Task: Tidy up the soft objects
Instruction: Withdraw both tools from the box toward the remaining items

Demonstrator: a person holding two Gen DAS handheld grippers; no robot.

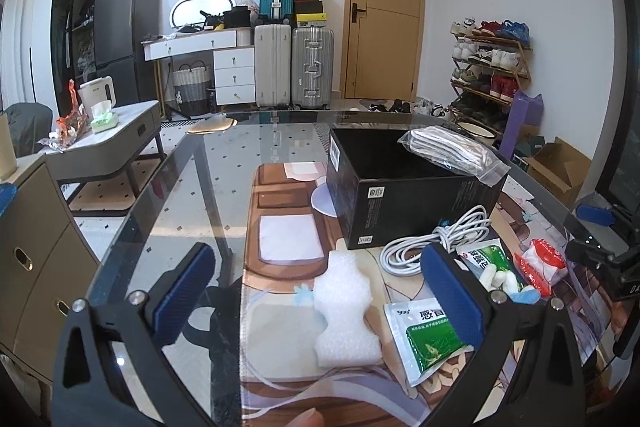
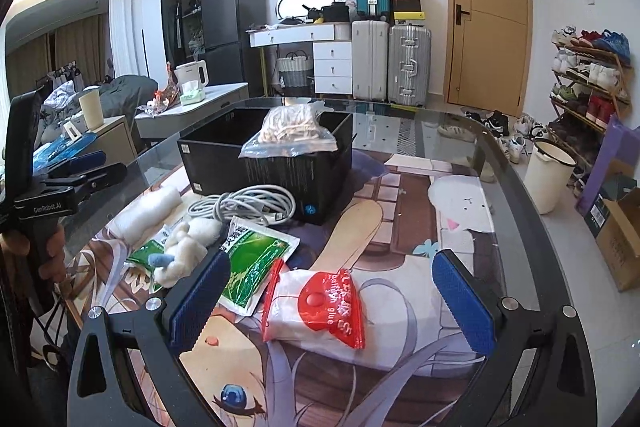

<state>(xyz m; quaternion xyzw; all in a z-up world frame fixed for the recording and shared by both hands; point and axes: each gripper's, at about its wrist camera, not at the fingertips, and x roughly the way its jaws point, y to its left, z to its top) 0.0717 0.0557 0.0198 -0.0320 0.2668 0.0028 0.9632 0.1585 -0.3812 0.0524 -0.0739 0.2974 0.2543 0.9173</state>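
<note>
L gripper [image 1: 320, 291] is wide open, nothing betw. its blue pads, hovering over the glass table [image 1: 180, 195]. White foam piece [image 1: 344, 311] lies on the printed mat right betw. the two fingers but not touching either. R finger pad [image 1: 452, 295] overlaps the green-white sachet [image 1: 428, 339] in view; can't tell if it touches.

R gripper [image 2: 332, 299] also wide open, empty. Red-white pouch [image 2: 320, 307] sits flat on the mat betw. its fingers, apart from both pads. L pad [image 2: 200, 295] is just beside a second green sachet [image 2: 256, 263]; contact can't be told.

Black box [image 1: 400, 195] stands open-topped further back on the mat, w/ a clear zip bag [image 1: 456, 151] resting across its rim. Coiled white cable [image 1: 432, 239] lies against the box front. Small white plush [image 2: 188, 247] lies near the sachets, L of the pouch.
</note>
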